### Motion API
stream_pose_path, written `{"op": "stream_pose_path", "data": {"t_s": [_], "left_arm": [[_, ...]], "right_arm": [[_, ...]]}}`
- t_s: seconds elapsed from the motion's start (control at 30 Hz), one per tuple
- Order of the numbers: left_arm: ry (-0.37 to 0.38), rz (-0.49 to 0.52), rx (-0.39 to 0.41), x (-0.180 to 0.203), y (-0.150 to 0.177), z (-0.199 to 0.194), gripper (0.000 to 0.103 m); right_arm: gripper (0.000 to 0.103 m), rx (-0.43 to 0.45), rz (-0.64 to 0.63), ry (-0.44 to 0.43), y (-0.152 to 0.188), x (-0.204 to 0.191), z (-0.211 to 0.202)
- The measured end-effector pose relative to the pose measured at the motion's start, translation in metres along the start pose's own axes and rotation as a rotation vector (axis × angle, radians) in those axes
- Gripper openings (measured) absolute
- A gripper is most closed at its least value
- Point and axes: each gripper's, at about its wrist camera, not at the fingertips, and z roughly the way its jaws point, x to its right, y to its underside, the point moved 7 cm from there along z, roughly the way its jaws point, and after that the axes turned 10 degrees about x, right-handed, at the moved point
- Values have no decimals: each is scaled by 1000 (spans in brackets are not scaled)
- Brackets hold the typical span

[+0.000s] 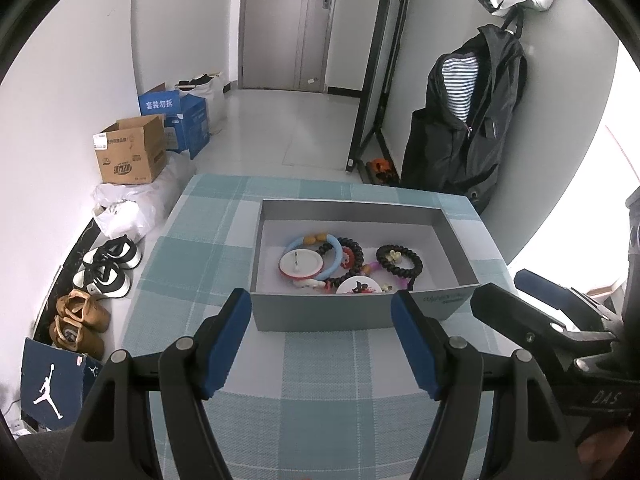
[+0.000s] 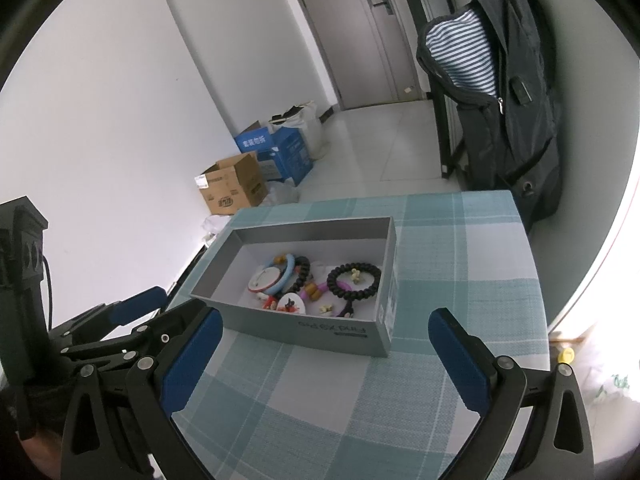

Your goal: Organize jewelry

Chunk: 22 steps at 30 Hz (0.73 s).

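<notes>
- The left tongs point(image 1: 320, 340) hovered low over the plaid counter point(image 1: 320, 420), their blue pads wide apart and holding nothing; the right tongs point(image 2: 324, 356) hung beside them, likewise spread and empty.
- Just ahead of both stood the grey box point(image 1: 320, 314), open-topped, its near wall facing the left tongs squarely; its long axis ran across the left tongs' line of reach, while from the right tongs it lay ahead and a little to the left, turned at a slant.
- The jewelry sat gathered inside on the box floor: a light blue bangle point(image 1: 338, 256) overlapping a white round piece point(image 1: 300, 262), a dark beaded bracelet point(image 1: 400, 260) to the right of them, and a second white disc point(image 1: 358, 286) against the near wall; smaller bits lay among them, too small to name.
- No jewelry showed on the counter outside the box; such a scene fits pieces already collected into the box as well as pieces waiting there to be sorted out.
- The left tongs seemed the nearer and better squared to the contents.
</notes>
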Motion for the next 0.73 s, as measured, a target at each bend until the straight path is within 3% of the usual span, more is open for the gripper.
{"op": "stream_pose_path", "data": {"t_s": [0.73], "left_arm": [[-25,-37,-5,-10,1,6,68]], "right_arm": [[103,-11,2,5,4,-3,4]]}}
